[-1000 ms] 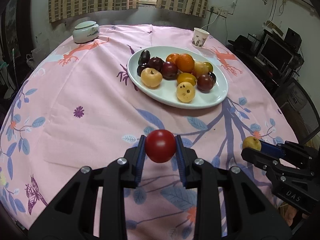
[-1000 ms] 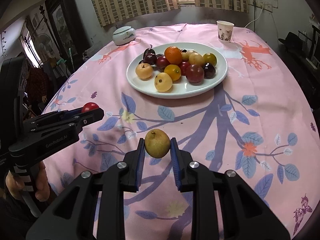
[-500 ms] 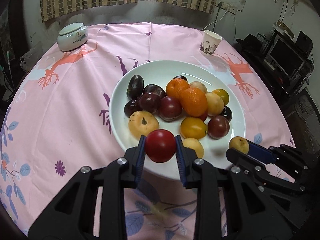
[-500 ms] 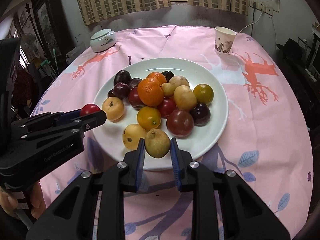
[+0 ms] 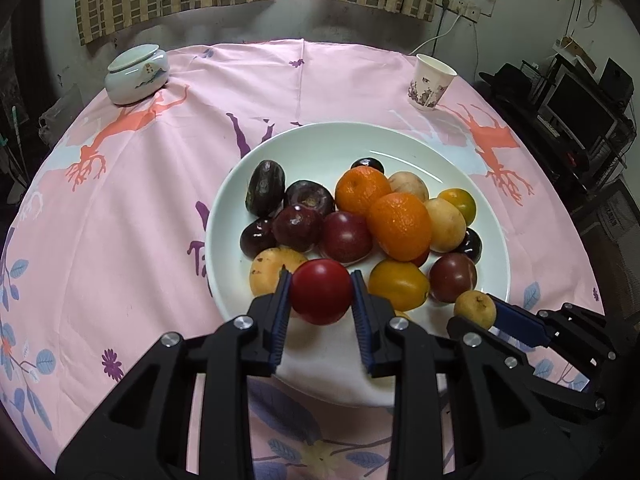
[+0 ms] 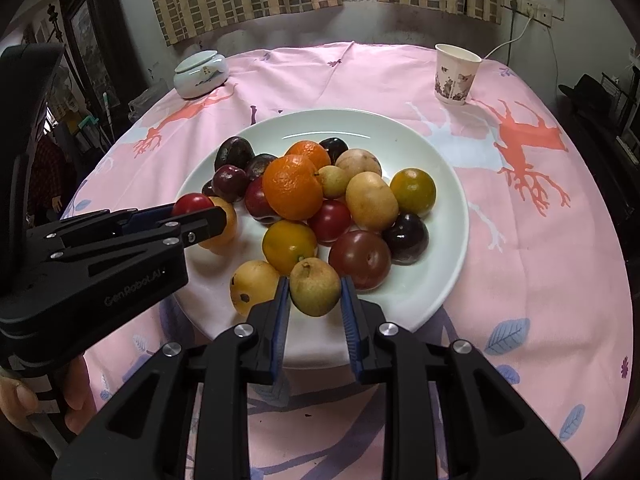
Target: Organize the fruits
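Your left hand-held gripper (image 5: 321, 295) is clamped on a round red fruit (image 5: 321, 297), both blue pads pressed against its sides, and it's hanging over the near edge of the white plate (image 5: 320, 140). Your right hand-held gripper (image 6: 315, 293) has a small yellowish pear (image 6: 315, 286) pinched the same way, stem end up, also over the plate's near rim. From the left camera you can see that pear (image 5: 475, 309) sticking out past the tips on the right, just beside a dark reddish plum (image 5: 453, 276). The plate itself is already loaded: two oranges (image 5: 400, 226) piled in the middle, dark plums to their left, some pale yellow fruit and a greenish-yellow one on the right side. The back half of the plate is bare. It all sits on a round tabletop with a pink cloth (image 5: 120, 200) printed with deer and leaves. Further back there's a lidded white ceramic jar (image 5: 136, 76) on the left and a paper cup (image 5: 430, 82) on the right, both well apart from the plate. Your hand (image 6: 24, 400) shows on the left gripper's grip in the right camera's lower left corner.
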A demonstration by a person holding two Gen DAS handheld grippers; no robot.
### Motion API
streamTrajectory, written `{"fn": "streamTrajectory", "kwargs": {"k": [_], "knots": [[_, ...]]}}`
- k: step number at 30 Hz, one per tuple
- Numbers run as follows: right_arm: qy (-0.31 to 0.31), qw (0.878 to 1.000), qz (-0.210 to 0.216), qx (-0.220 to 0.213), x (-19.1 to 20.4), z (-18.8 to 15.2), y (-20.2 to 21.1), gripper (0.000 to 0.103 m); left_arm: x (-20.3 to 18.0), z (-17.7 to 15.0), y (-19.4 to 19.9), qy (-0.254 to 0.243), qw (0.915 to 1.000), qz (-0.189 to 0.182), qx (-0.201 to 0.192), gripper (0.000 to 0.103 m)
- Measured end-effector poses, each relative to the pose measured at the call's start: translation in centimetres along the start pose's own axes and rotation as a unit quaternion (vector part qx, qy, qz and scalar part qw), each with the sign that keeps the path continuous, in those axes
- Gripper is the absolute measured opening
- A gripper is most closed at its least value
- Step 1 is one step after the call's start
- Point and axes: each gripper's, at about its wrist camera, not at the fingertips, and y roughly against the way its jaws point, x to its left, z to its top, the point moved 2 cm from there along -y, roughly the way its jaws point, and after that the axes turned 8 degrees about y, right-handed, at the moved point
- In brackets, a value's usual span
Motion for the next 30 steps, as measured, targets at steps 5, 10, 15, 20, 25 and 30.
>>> {"fn": "streamTrajectory", "kwargs": {"k": [5,10,15,20,25,30], "knots": [[0.003,0.999,-0.033,-0.017,-0.2,0.4,0.4,0.066,0.1,0.5,1.1,0.002,0.9997,0.002,-0.026,0.075],[-0.012,0.999,-0.040,-0.033,-0.9,0.4,2.2,0.067,0.3,0.8,3.9,-0.001,0.9976,0.018,-0.067,0.090],[-0.017,0.997,-0.062,-0.046,-0.9,-1.6,5.1,0.083,0.6,-1.6,7.1,-0.024,0.9934,0.046,-0.103,0.097],[-0.006,0.992,-0.107,-0.070,0.2,-5.5,8.2,0.102,1.6,-5.8,9.7,-0.024,0.9909,0.058,-0.120,0.100],[-0.019,0.994,-0.105,-0.034,0.4,-7.8,7.9,0.102,2.5,-9.0,10.1,-0.014,0.9943,0.044,-0.096,0.100],[-0.017,0.995,-0.097,-0.029,1.1,-8.1,7.9,0.102,2.7,-9.9,10.9,-0.014,0.9947,0.037,-0.095,0.100]]}}
